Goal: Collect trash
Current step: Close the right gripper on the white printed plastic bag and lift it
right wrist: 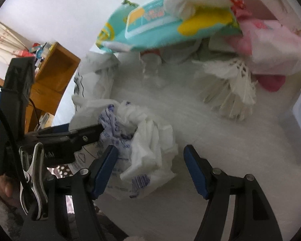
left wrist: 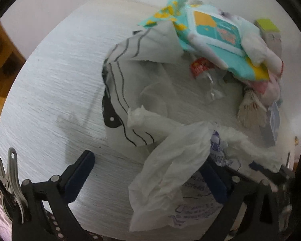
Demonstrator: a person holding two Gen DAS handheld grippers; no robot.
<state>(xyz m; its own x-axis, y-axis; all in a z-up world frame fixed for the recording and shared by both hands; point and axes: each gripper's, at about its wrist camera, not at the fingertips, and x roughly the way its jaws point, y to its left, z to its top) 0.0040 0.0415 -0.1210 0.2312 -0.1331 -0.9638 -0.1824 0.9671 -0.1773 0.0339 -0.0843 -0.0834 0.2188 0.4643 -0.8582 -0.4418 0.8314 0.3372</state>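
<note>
Here, at the left of the right wrist view, the left gripper (right wrist: 102,129) reaches in sideways, its fingers pinching the edge of the white printed plastic bag (right wrist: 118,140). In its own view that gripper (left wrist: 150,172) has the bag's film draped between its fingers, though whether the pads press there I cannot tell. Next rightward, the crumpled white tissue (right wrist: 150,140) lies on the white table (right wrist: 240,140), just in front of the spread right gripper (right wrist: 150,166), which holds nothing. Farther right lie a frayed white wad (right wrist: 230,92) and a teal wipes pack (right wrist: 156,30). The step looks like bagging the tissue; next, the right fingers must close around it.
</note>
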